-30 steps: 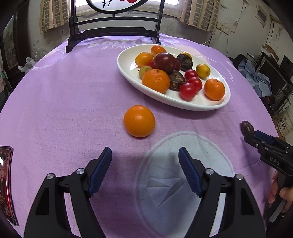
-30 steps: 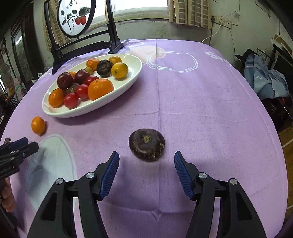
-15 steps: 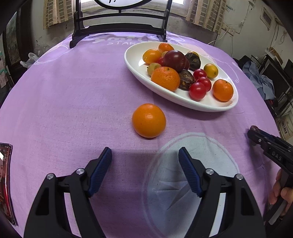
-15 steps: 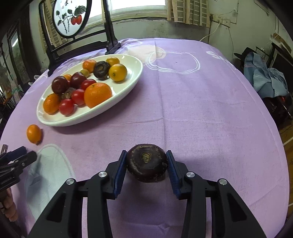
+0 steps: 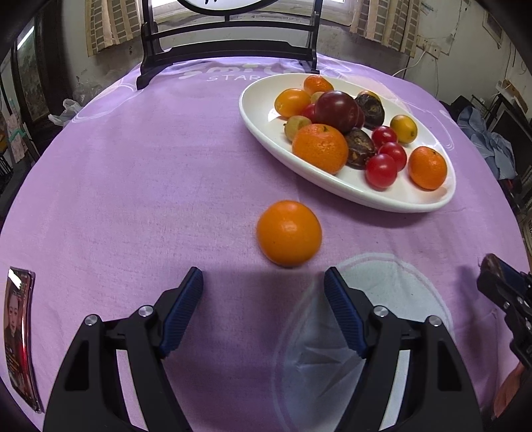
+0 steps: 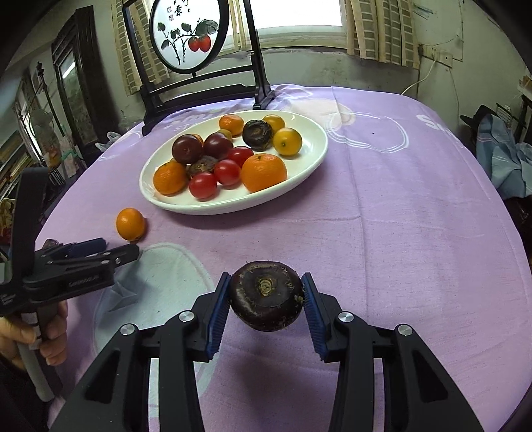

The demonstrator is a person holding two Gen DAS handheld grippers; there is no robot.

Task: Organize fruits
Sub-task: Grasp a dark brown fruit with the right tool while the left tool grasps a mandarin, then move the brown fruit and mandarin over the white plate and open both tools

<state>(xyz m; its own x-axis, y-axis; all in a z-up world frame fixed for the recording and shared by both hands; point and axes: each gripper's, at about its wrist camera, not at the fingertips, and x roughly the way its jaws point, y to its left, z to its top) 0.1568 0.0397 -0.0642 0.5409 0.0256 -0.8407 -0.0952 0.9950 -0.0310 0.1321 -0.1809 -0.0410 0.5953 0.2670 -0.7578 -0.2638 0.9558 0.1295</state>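
Purple cloth covers the round surface (image 6: 399,206). Sitting on it: a white dish (image 6: 309,156) heaped with fruit, one loose orange (image 5: 288,233) just beside it, a dark wooden stand (image 6: 199,96) at the back, a phone (image 5: 18,335) at the left edge.

Home: curtained window (image 6: 299,23), painted screen (image 6: 189,33)
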